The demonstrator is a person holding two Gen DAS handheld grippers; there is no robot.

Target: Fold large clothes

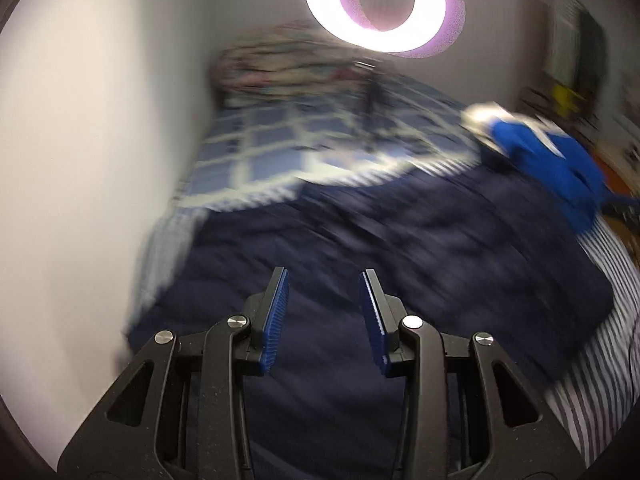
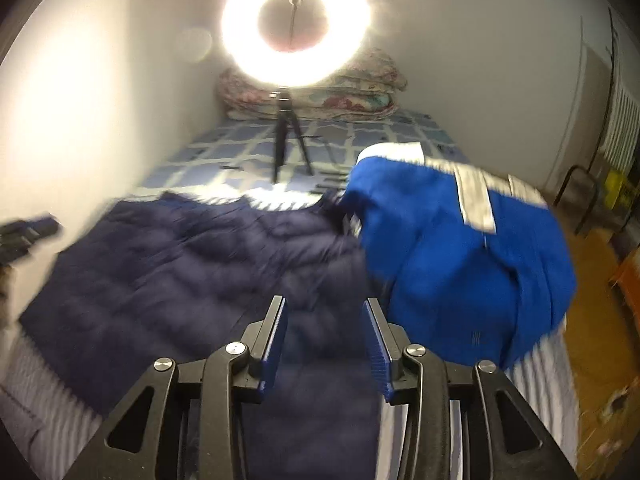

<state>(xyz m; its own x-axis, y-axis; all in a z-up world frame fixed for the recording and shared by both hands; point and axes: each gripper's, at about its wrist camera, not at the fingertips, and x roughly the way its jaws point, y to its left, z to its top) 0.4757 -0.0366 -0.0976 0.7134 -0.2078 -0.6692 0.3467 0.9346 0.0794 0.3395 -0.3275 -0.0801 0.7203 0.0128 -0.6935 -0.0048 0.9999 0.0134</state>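
Left gripper: the black two-finger left gripper [image 1: 324,284] with ribbed blue pads stands part open, with nothing between the pads; it hovers over the dark garment.
Right gripper: the black two-finger right gripper [image 2: 325,312], also with ribbed blue pads, stands part open with an empty gap, above the same garment's near edge.
Dark garment: a large navy quilted garment [image 1: 360,248] lies spread flat across the near half of the bed, filling the left wrist view from 9 o'clock to 3 o'clock.
Blue garment: a bright blue garment with white stripes [image 2: 460,248] lies heaped at 2 o'clock in the right wrist view, touching the navy one's right side.
Bed: a blue-and-white checked sheet [image 2: 240,152] at 12 o'clock, striped cloth [image 1: 600,360] at the near edge.
Light: a glowing ring light on a black tripod [image 2: 296,24] stands on the bed at 12 o'clock.
Bedding: a folded floral quilt [image 2: 360,92] lies behind the tripod against the wall.
Blur: both views are smeared by motion.
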